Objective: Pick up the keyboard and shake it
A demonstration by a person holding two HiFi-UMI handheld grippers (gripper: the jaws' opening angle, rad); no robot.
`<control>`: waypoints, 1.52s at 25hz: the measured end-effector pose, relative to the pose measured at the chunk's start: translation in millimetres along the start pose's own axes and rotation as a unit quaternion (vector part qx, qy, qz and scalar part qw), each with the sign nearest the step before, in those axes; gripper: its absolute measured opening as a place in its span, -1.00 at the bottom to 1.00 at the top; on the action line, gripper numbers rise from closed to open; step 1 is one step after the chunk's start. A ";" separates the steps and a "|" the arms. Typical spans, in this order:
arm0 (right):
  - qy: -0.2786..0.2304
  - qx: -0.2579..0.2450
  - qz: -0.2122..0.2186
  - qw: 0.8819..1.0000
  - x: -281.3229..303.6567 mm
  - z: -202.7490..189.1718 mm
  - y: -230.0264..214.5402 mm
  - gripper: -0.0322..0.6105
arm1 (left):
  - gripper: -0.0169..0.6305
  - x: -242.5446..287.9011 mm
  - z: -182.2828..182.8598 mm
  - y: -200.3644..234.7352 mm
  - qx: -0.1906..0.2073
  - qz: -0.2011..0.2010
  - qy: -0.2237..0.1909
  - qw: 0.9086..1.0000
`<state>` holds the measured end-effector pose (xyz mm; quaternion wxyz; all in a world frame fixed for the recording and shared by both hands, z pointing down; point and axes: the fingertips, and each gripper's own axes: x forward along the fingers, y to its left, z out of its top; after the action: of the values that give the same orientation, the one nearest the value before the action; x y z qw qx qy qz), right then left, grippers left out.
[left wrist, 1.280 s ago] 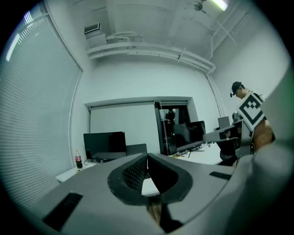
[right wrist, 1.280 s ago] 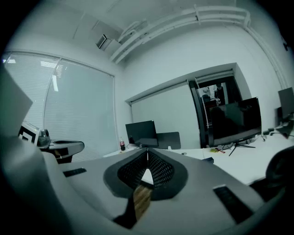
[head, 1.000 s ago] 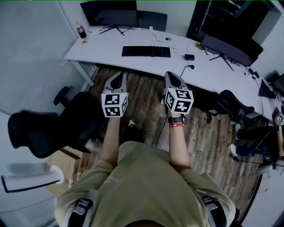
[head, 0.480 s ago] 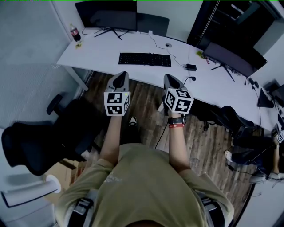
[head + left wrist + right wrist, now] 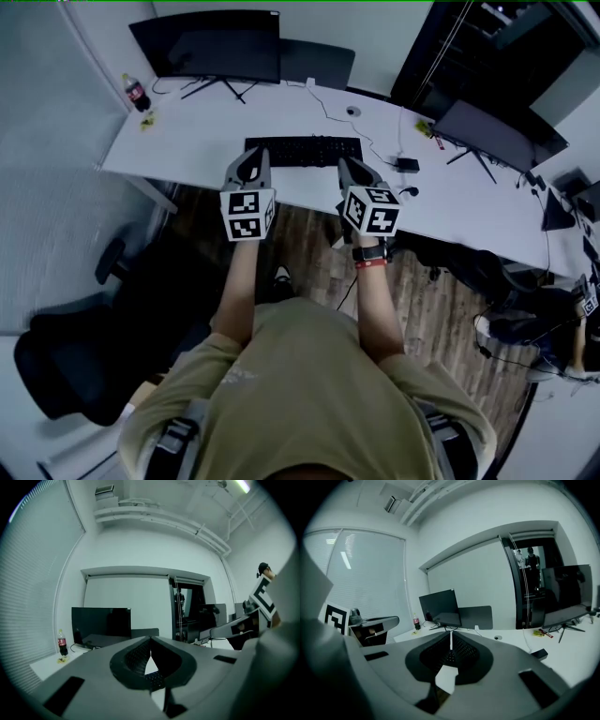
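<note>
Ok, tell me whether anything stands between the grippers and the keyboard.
Nothing visible does. The keyboard lies on bare white desk; the left gripper and right gripper, both shut, are at its two ends, with no object in between.

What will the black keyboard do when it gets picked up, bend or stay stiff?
The keyboard looks long, flat and hard, so it probably stays stiff. Lifted by one end, it might tip. It lies flat on the desk, so rolling seems unlikely.
</note>
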<state>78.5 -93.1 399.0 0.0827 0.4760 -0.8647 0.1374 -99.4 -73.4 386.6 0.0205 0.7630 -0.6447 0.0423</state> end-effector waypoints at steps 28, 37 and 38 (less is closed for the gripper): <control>0.079 0.015 -0.029 0.996 212.7 -8.7 -22.3 -0.82 | -0.88 163.4 -76.8 115.2 -0.043 -0.060 0.093 0.993; 0.121 0.033 -0.038 0.991 228.3 -46.2 -59.9 -0.82 | -0.88 194.1 -117.0 101.1 -0.055 -0.078 0.141 0.985; 0.127 0.036 -0.037 0.991 231.3 -51.1 -66.3 -0.82 | -0.88 199.1 -122.5 97.8 -0.054 -0.079 0.147 0.984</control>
<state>11.9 -295.8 521.3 0.1797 0.4888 -0.8236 0.2246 -167.6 -274.8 524.4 0.1597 0.7947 -0.5738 0.1171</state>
